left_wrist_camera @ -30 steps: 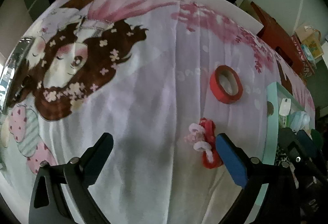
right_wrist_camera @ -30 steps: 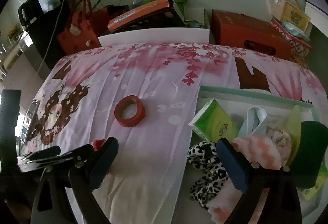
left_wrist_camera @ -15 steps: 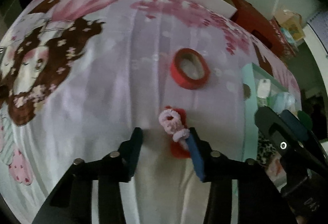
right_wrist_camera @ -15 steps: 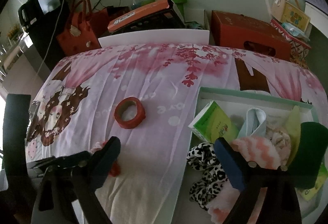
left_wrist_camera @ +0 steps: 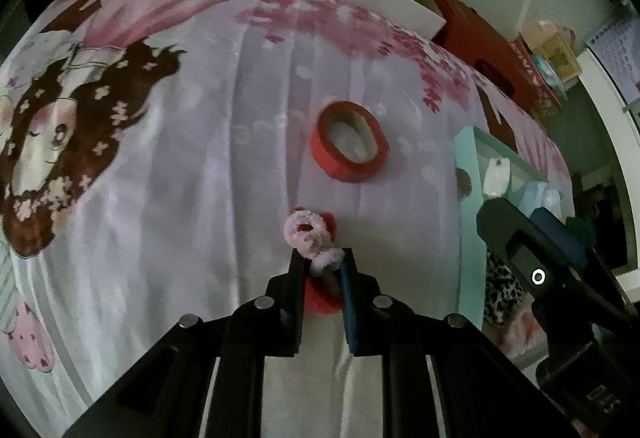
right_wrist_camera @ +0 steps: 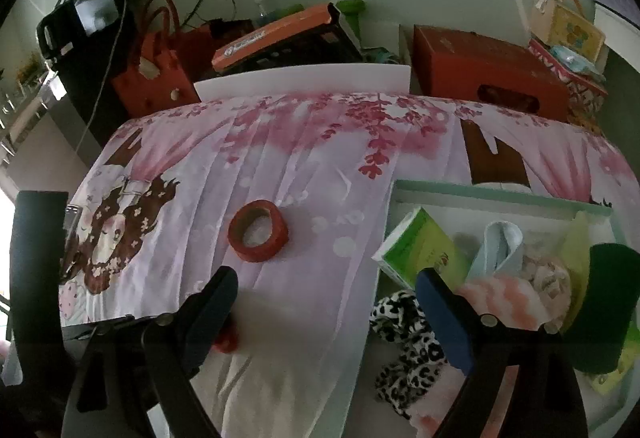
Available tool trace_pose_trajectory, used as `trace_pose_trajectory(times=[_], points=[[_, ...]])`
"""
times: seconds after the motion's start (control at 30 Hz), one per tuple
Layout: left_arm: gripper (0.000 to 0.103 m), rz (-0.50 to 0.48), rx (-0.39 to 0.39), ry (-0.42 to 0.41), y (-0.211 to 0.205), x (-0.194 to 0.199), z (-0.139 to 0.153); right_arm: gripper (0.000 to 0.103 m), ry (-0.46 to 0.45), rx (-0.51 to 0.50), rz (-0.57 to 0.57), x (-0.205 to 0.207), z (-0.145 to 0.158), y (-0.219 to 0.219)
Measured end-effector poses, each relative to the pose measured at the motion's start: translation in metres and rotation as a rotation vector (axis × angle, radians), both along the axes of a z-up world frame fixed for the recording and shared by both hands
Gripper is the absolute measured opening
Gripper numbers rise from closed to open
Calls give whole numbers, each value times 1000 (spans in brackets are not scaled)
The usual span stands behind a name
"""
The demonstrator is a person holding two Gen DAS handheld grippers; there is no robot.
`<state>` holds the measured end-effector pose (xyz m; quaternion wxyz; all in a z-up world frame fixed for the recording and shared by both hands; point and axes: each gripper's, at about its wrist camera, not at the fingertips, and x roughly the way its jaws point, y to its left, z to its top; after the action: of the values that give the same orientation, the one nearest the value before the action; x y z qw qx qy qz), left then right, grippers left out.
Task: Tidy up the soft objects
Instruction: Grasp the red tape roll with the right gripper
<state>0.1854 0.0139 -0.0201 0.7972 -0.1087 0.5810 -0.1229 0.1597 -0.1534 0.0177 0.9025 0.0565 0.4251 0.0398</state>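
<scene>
Left tongs (left_wrist_camera: 322,258): jaws just drawn in, now narrow and pinched on the pink-and-red fuzzy scrunchie (left_wrist_camera: 310,234), which lies on the printed sheet (left_wrist_camera: 200,177) near the bench's front edge; its pink loops stick out past the tips, its red part shows between and below the jaws.

Right tongs (right_wrist_camera: 326,298): spread wide, nothing between them, hanging over the sheet's front right part and the left rim of the mint-edged tray (right_wrist_camera: 500,193).

Red tape roll (left_wrist_camera: 349,141): flat on the sheet, just beyond the scrunchie, apart from it.

Tray: at the bench's right side, holding a green tissue pack (right_wrist_camera: 420,250), a leopard-print scrunchie (right_wrist_camera: 404,338), a pink-and-white fluffy piece (right_wrist_camera: 504,298) and a pale blue cloth (right_wrist_camera: 500,242).

Beyond the far edge: red box (right_wrist_camera: 480,65), red bag (right_wrist_camera: 156,73).
</scene>
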Motion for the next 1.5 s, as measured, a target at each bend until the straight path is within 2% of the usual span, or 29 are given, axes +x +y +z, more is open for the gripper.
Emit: trace_pose_trajectory(times=[0.1, 0.27, 0.5, 0.6, 0.87, 0.97, 1.03, 1.5], points=[[16, 36, 7, -11, 10, 3, 3, 92, -8, -7, 9, 1, 1, 5], [16, 97, 70, -29, 27, 7, 6, 92, -12, -24, 30, 3, 2, 14], [16, 145, 60, -43, 42, 10, 10, 92, -10, -45, 66, 7, -1, 29], [16, 166, 50, -44, 50, 12, 12, 87, -11, -58, 86, 10, -2, 36], [16, 222, 31, -48, 66, 16, 13, 83, 10, -72, 117, 23, -13, 52], [16, 233, 26, -50, 70, 17, 13, 82, 24, -67, 126, 29, -19, 57], [16, 241, 19, -49, 73, 17, 13, 78, 34, -66, 132, 32, -22, 59], [16, 250, 6, -46, 74, 16, 9, 72, 100, -55, 118, 63, -49, 66]])
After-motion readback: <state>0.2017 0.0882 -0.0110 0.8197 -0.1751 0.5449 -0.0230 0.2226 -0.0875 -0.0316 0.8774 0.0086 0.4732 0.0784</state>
